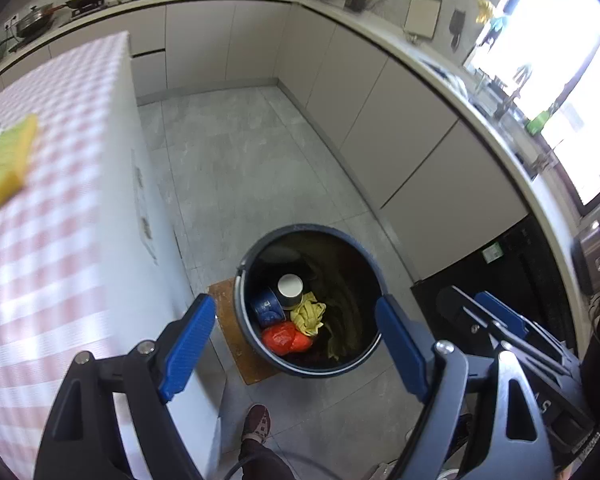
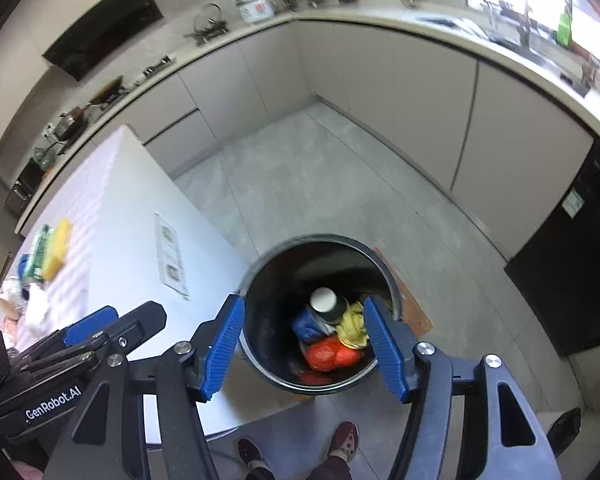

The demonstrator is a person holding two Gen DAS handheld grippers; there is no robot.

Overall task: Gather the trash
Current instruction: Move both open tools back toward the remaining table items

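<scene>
Both grippers hang above a dark round bin (image 1: 312, 300) on the floor, each released with nothing between its blue fingers. Left gripper (image 1: 296, 344) stands wide over the bin's near rim; right gripper (image 2: 304, 344) frames the bin's mouth in its own view. Inside the bin lie a red wad (image 1: 286, 338), a yellow crumpled cloth (image 1: 308, 314), a blue can (image 1: 265, 307) and a dark cup (image 1: 290, 289) with a white bottom. Left of the bin stands the desk (image 1: 60, 240) with a checked cloth; a yellow sponge (image 1: 8, 164) lies on its far left part. A shoe (image 1: 257, 424) shows near the bin.
</scene>
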